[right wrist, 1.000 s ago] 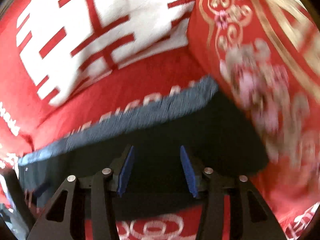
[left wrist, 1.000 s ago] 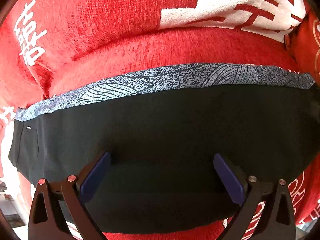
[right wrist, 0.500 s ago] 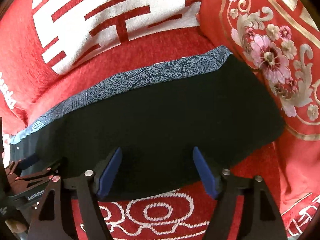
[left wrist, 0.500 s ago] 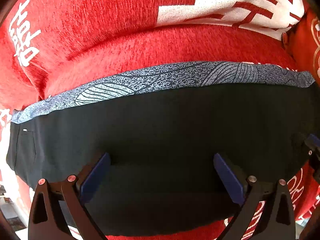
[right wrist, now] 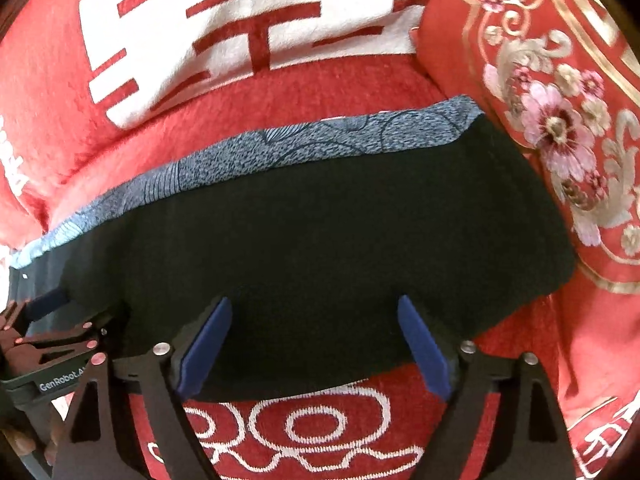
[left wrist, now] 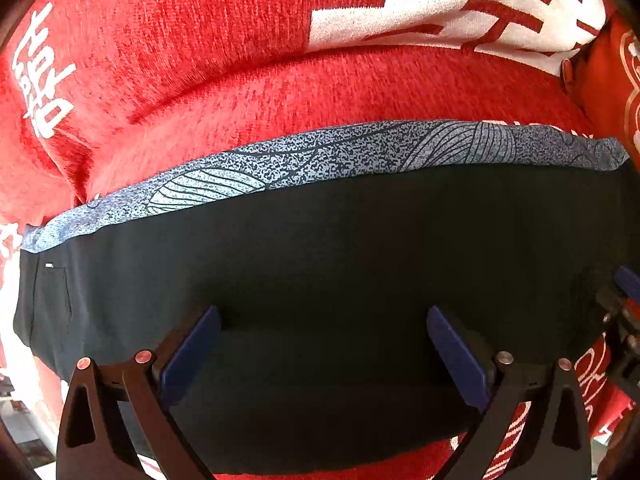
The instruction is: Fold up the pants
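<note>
Both tongs are seen pointing down over the pants (left wrist: 340, 280), which are laid folded into a long dark band across a red cover (left wrist: 360, 92). On the left tongs (left wrist: 324, 320) the blue pads (left wrist: 192, 356) are spread wide, with only flat dark cloth between them and nothing gripped. On the right tongs (right wrist: 316, 312) the pads (right wrist: 206, 346) are likewise spread wide over the near edge of the pants, and no cloth is pinched.

Compared with a second earlier, the right jaws have just been opening, from a narrow gap to a wide one, and only flat cloth lies between them. The right-wrist picture was blurred then and is sharp now, and more of the pants and of the white ring pattern (right wrist: 320, 420) on the near cover is shown. The left tongs are found unchanged, the same wide gap over the same part of the pants. The left tongs' body (right wrist: 52, 356) is now seen at the left edge of the right view.

A blue-grey patterned strip (left wrist: 320, 156) is exposed along the far edge of the pants. Beyond it the red cover carries large white blocks with red strokes (right wrist: 248, 28). At the right end of the pants a red cushion with gold scrolls and pink flowers (right wrist: 560, 128) is seen just beside the dark cloth. Little of the room is shown.
</note>
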